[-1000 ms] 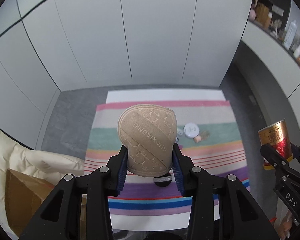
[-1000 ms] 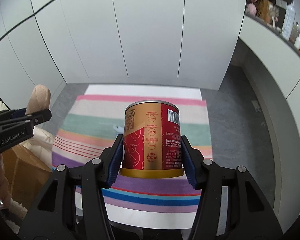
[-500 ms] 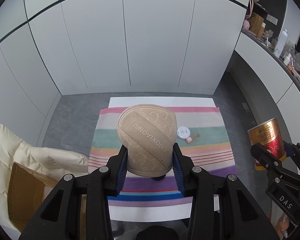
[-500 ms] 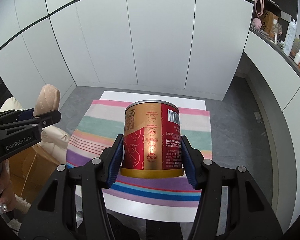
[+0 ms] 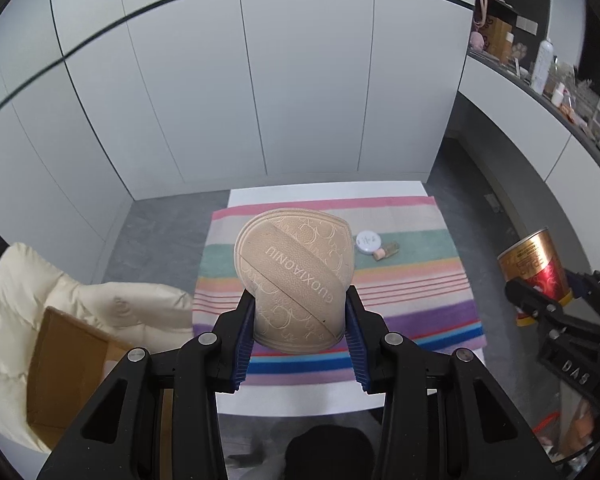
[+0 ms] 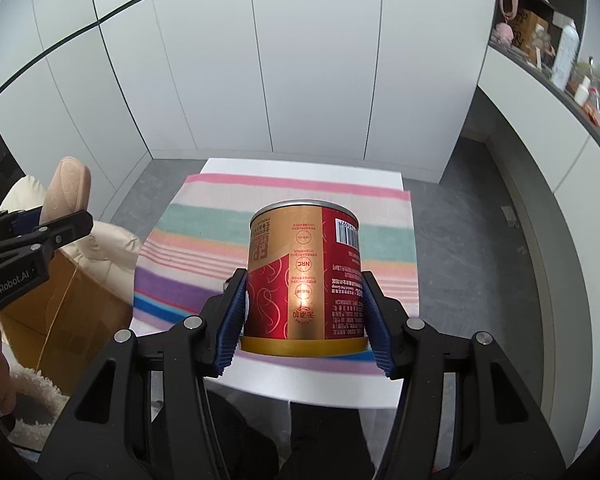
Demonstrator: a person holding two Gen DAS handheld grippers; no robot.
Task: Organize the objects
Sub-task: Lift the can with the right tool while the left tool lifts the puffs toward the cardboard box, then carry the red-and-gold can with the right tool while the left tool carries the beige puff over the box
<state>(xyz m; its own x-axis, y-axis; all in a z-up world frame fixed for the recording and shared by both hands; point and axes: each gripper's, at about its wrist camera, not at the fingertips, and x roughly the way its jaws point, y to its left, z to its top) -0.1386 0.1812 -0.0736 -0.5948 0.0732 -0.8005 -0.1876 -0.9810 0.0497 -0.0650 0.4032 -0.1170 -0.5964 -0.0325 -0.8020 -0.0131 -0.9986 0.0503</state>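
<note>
High above the striped cloth on the desk, the left claw pinches a soft, light beige slipper across its sole while the right claw clamps a rigid, probably slick can low on its wall.

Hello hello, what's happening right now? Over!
Left gripper shut on tan embossed slipper. Right gripper shut on red-and-gold tin can. Both held above striped cloth. Nothing in the way.
</note>
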